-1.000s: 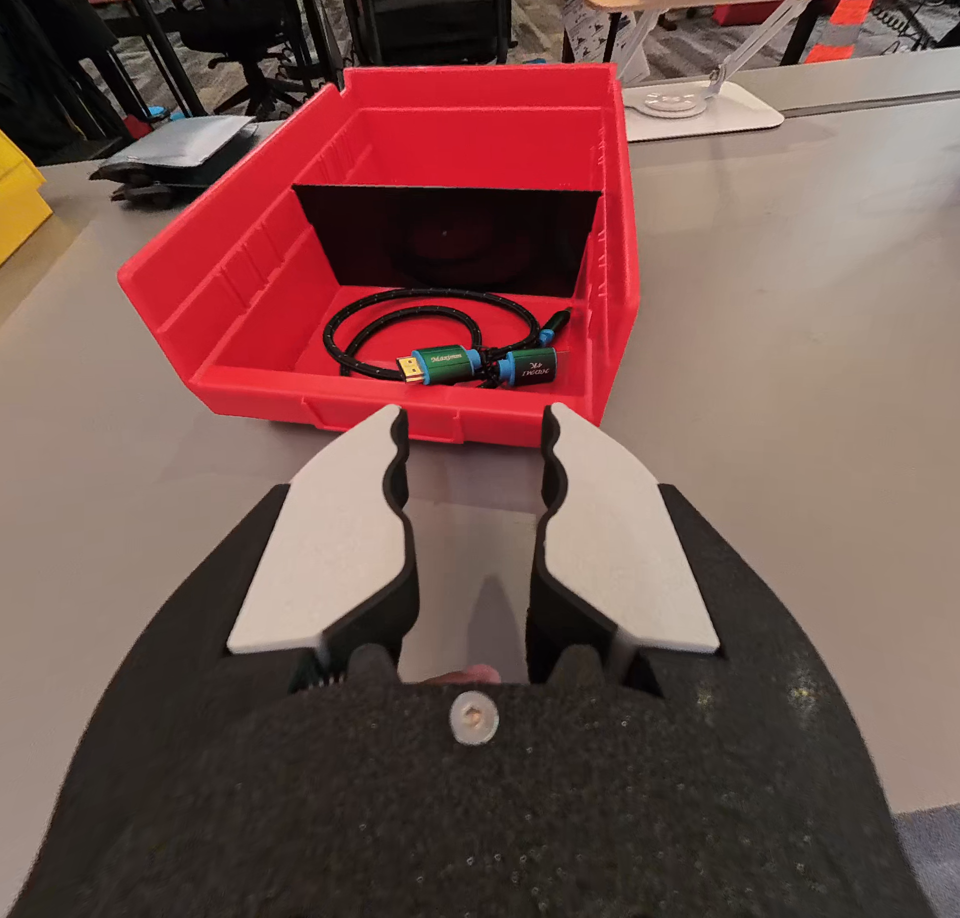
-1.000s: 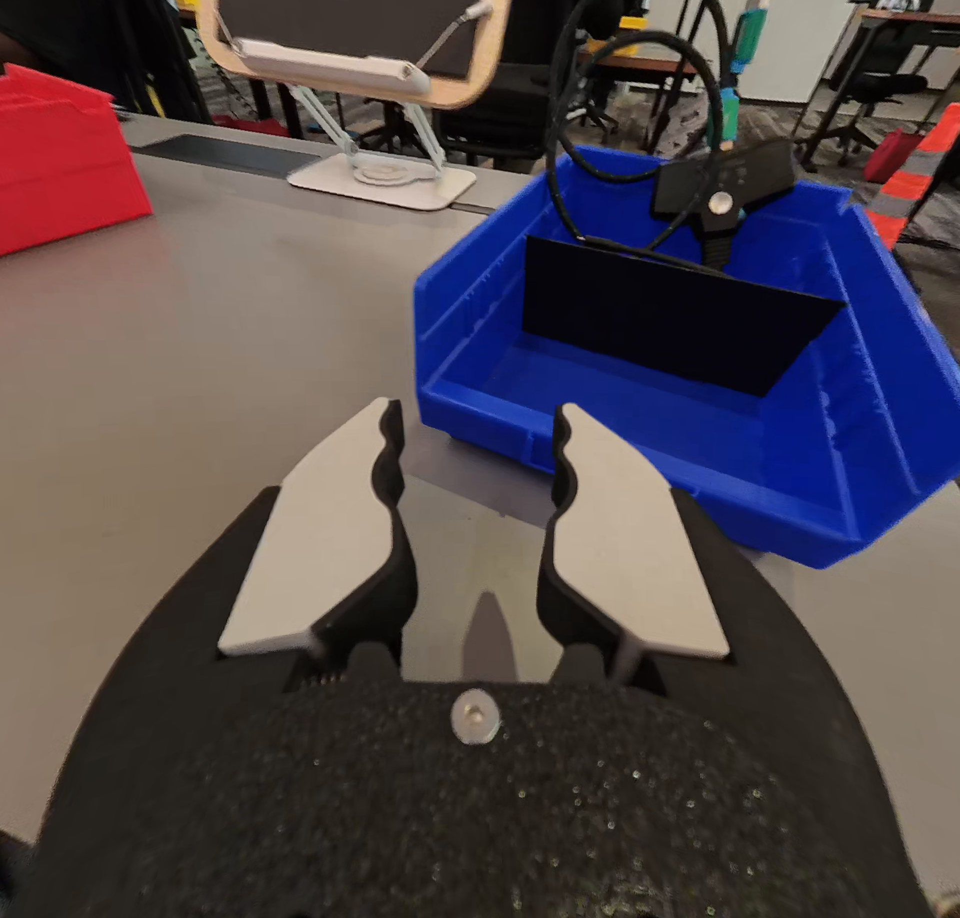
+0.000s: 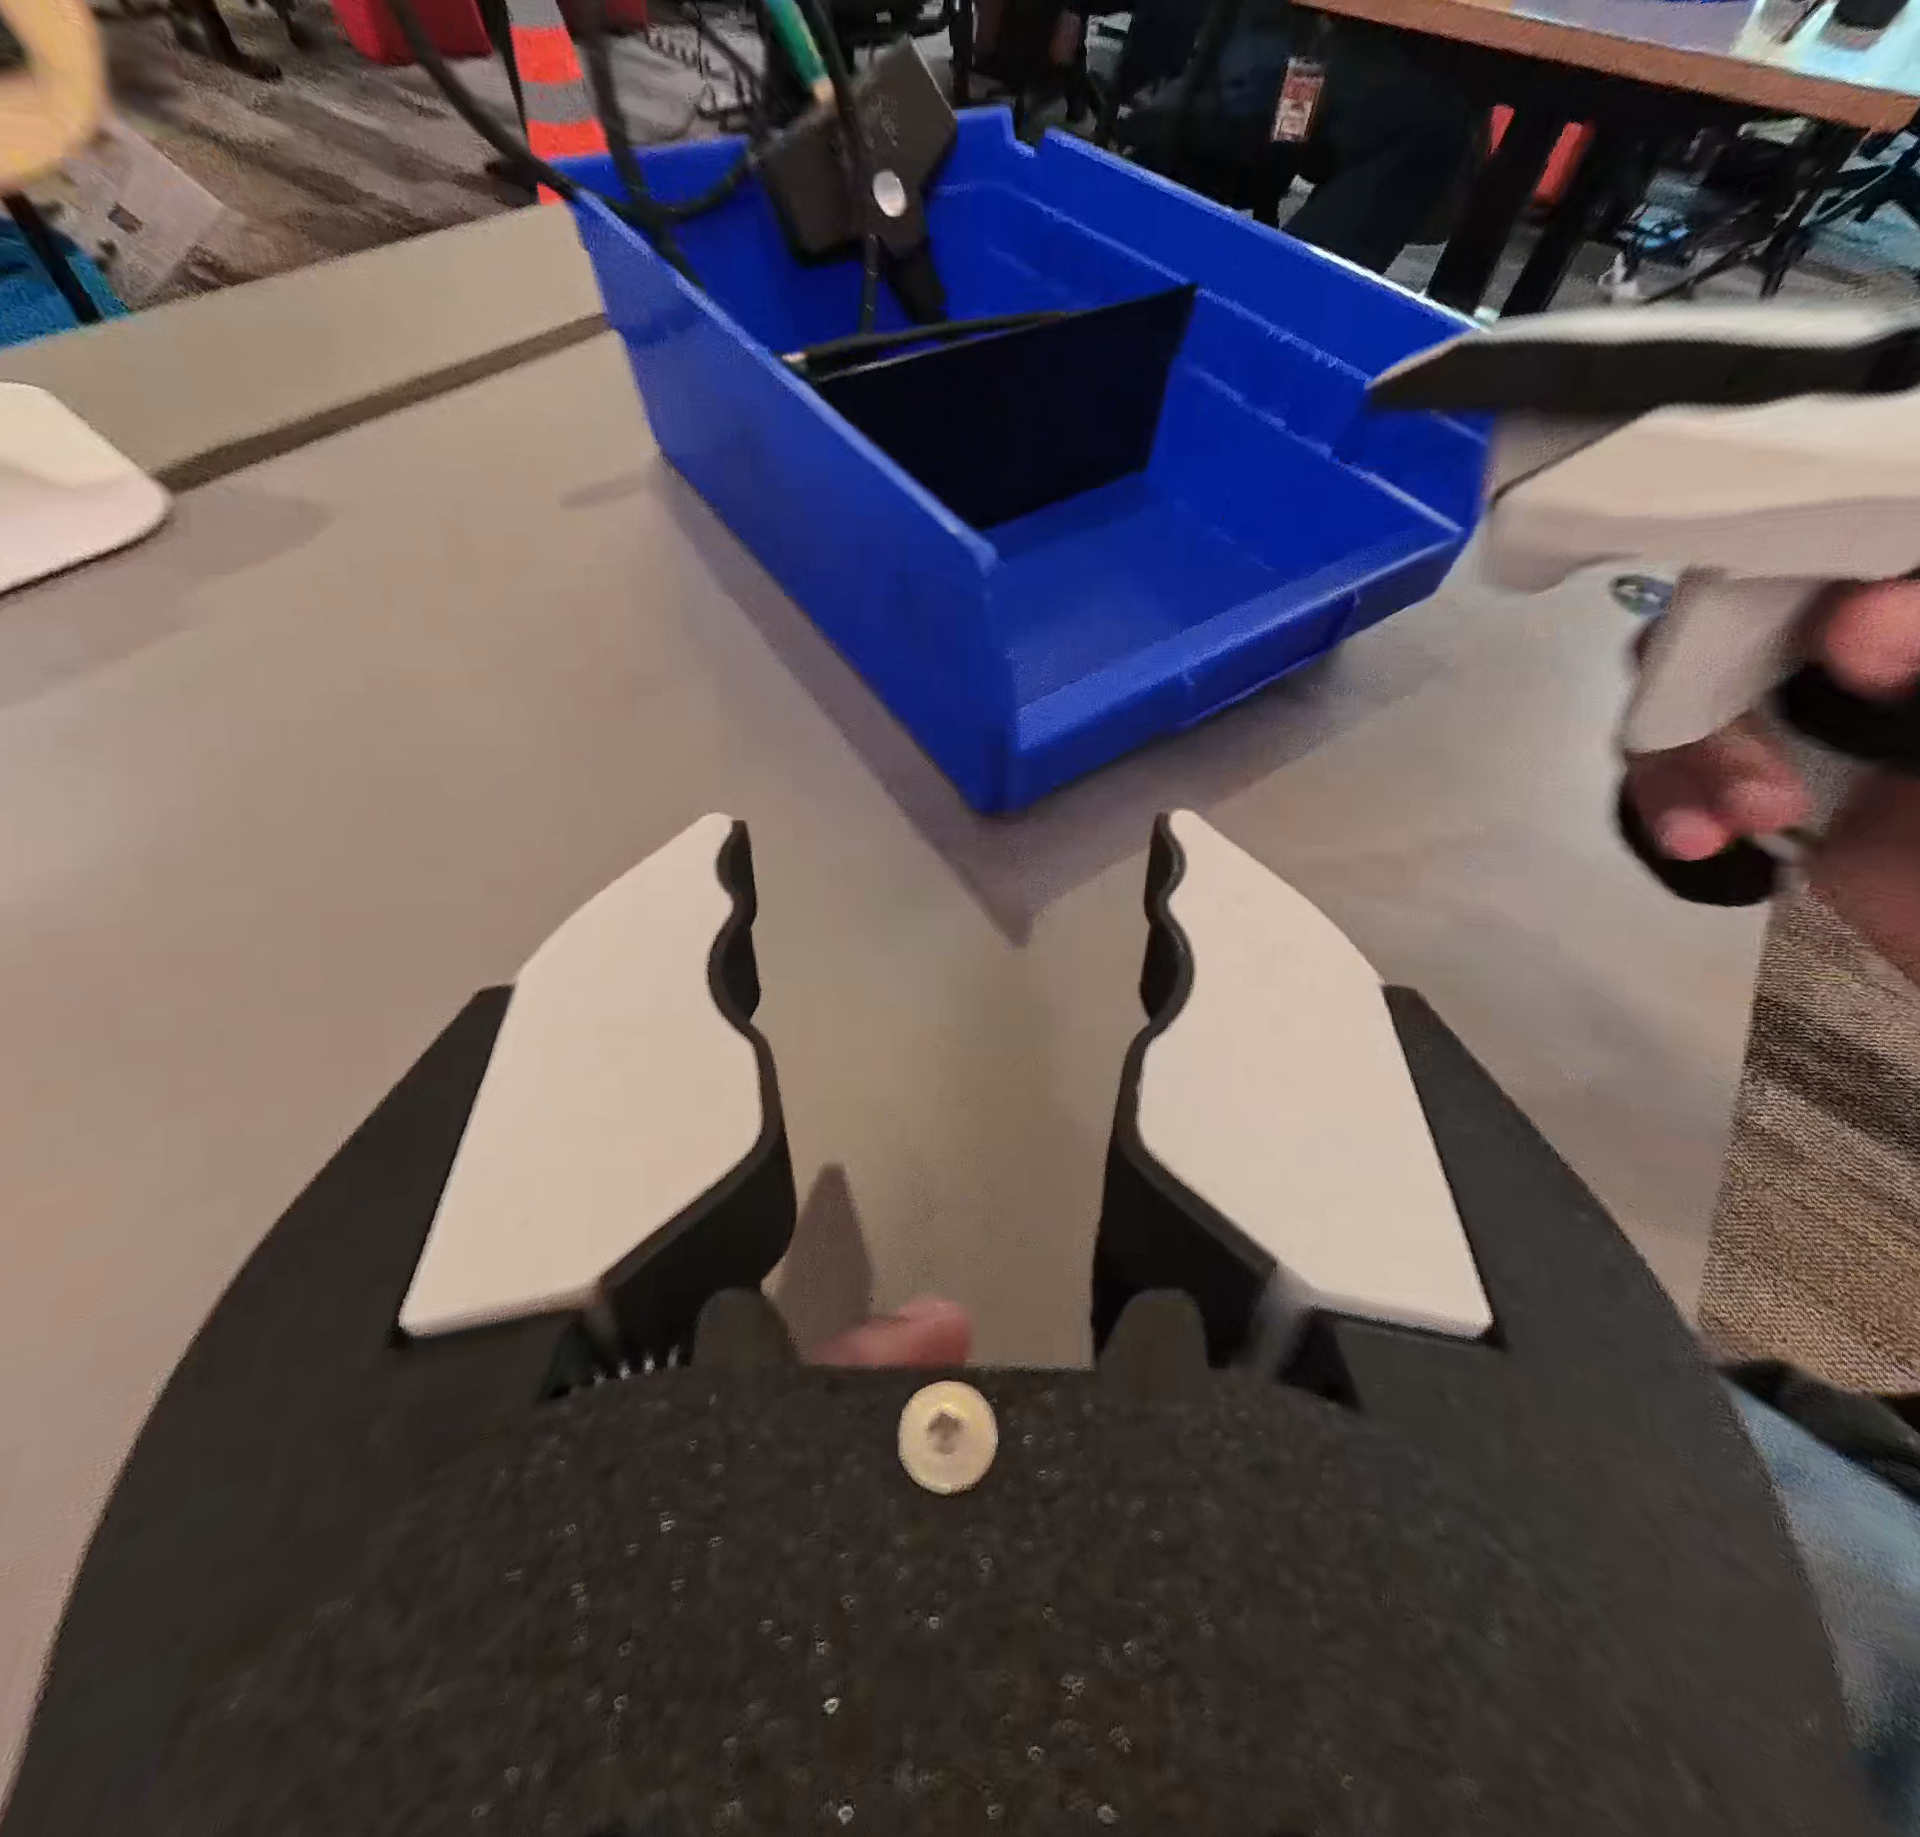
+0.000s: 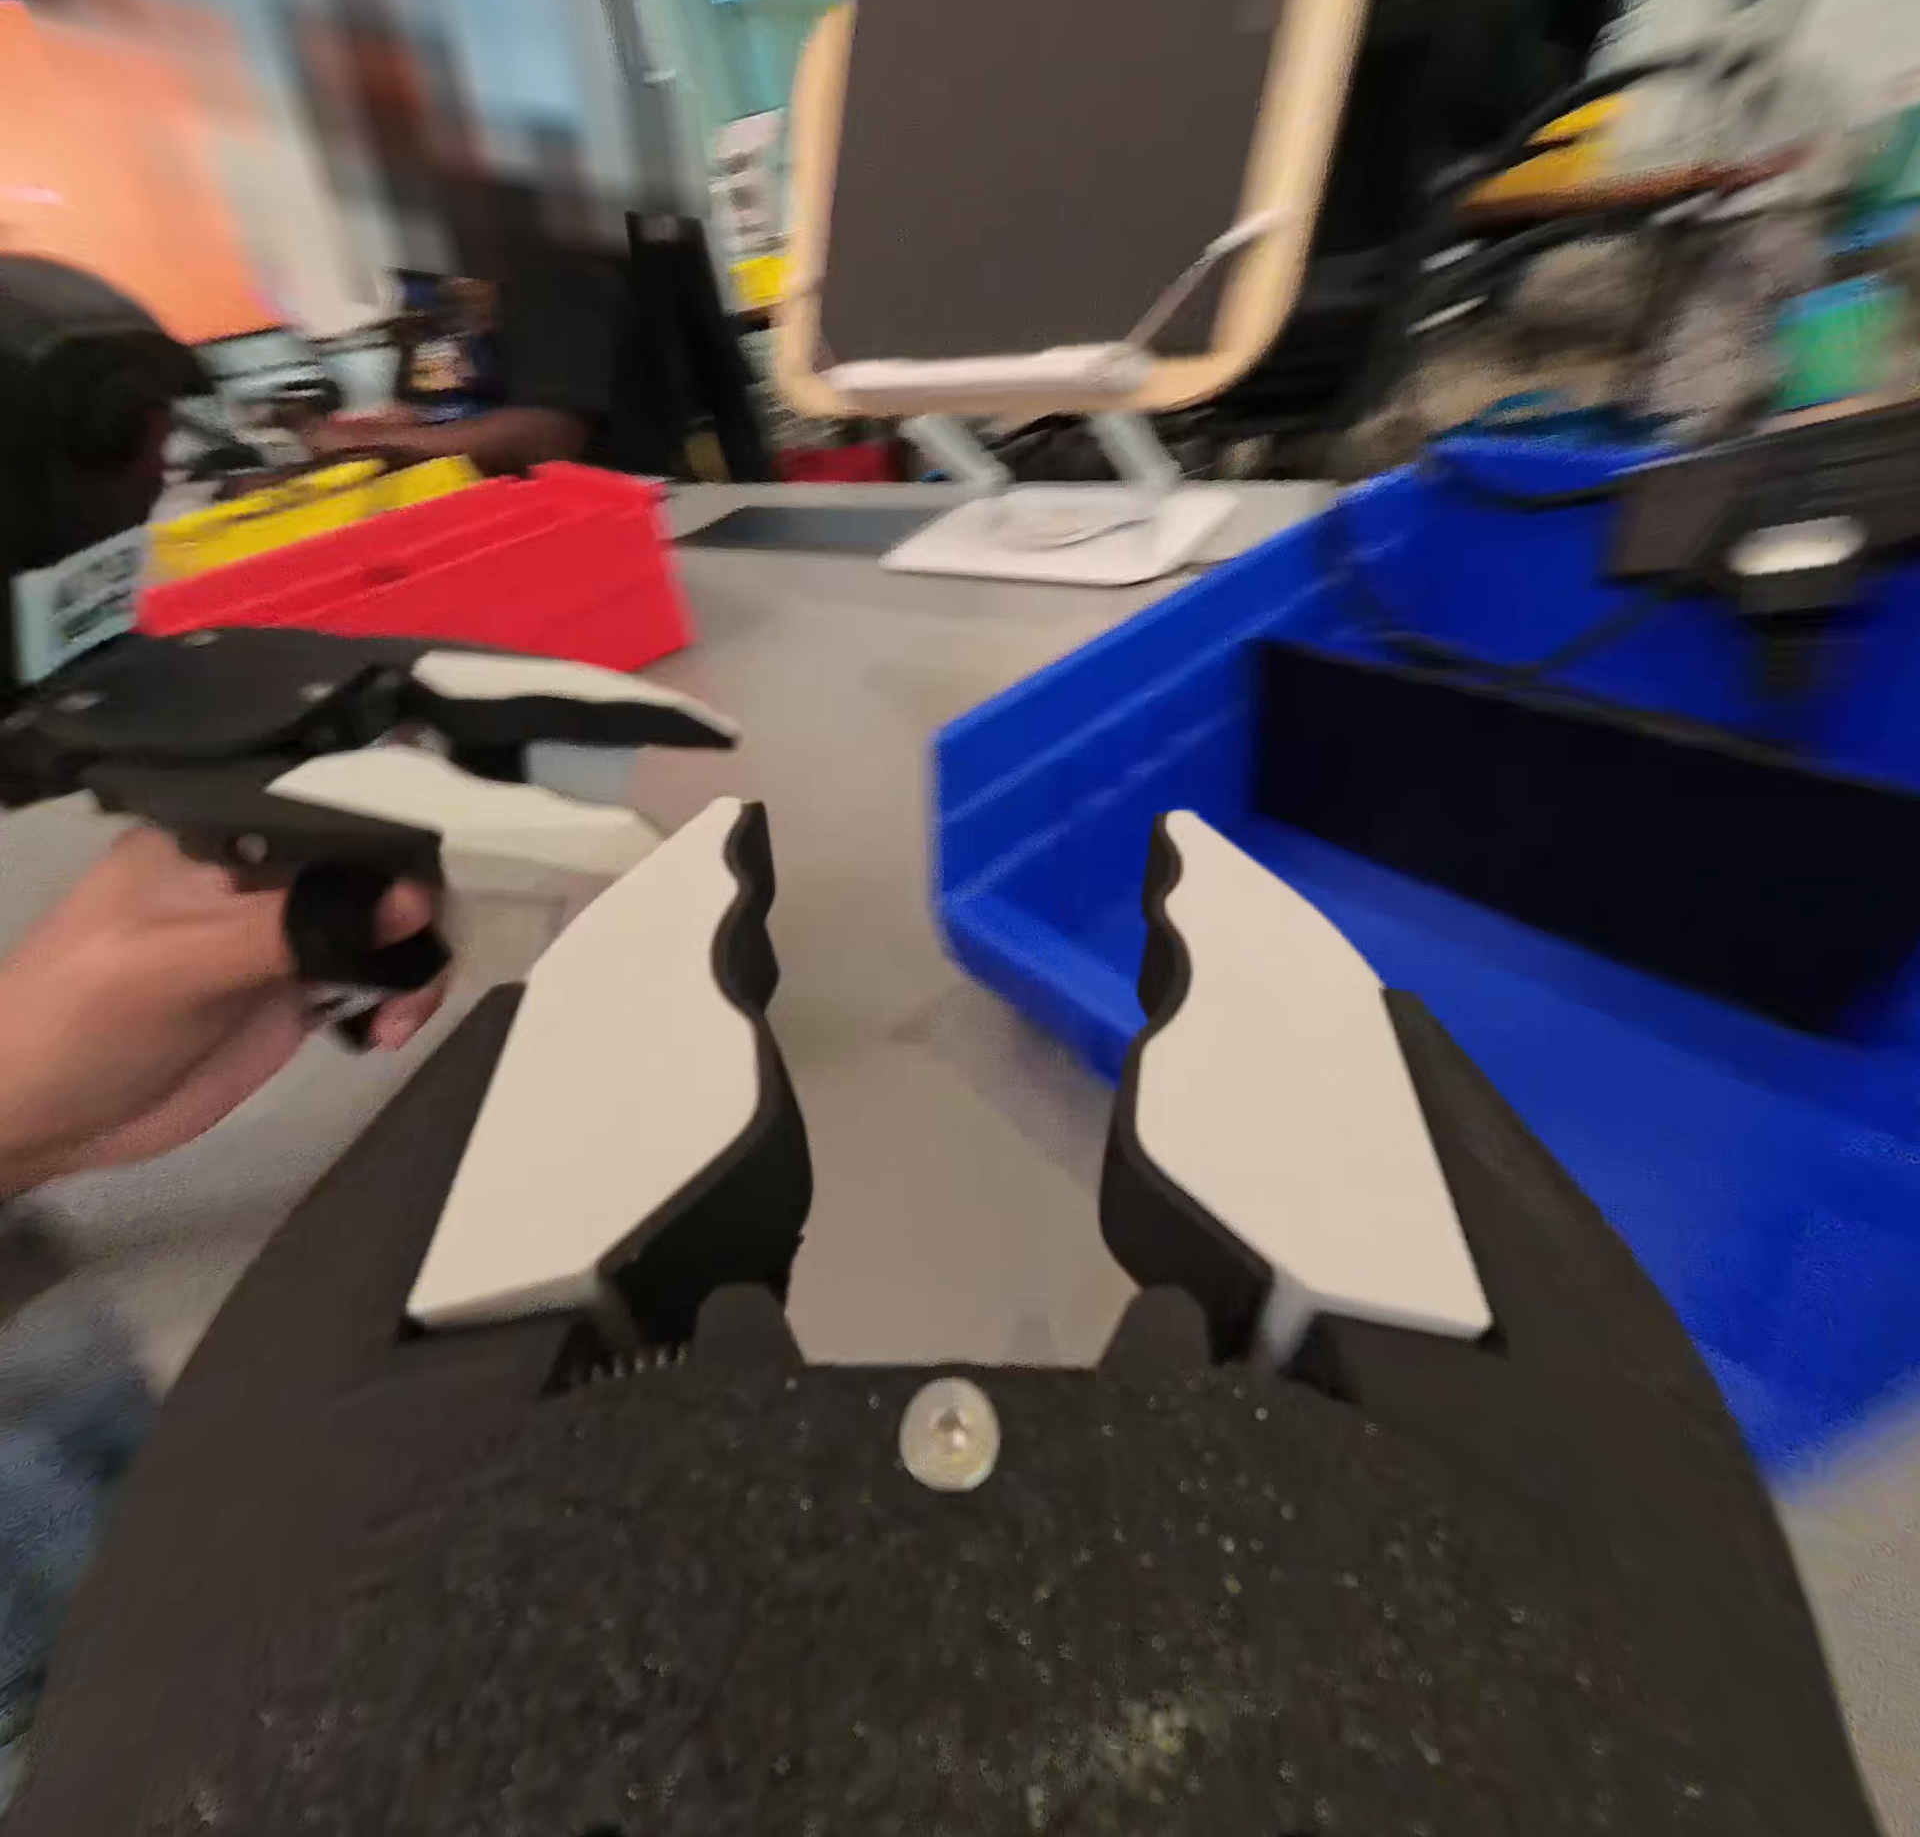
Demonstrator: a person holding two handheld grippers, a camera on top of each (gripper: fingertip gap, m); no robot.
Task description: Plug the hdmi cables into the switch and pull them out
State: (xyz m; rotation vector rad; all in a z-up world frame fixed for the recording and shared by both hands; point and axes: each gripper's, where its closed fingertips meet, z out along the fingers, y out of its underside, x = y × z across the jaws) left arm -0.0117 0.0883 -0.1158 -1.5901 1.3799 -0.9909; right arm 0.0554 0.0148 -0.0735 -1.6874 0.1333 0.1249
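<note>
While the left claw (image 3: 945,831) hangs spread and empty over the grey surface (image 3: 364,748), the switch (image 3: 862,177) with its black cables (image 3: 623,125) sits at the blue bin's (image 3: 935,644) far end; rightmost, the right claw (image 4: 956,821) also gapes empty.

Two tools (image 3: 951,831) (image 4: 958,823), one blue bin (image 3: 940,582), one red bin (image 4: 436,582), perhaps one switch (image 3: 868,161).
</note>
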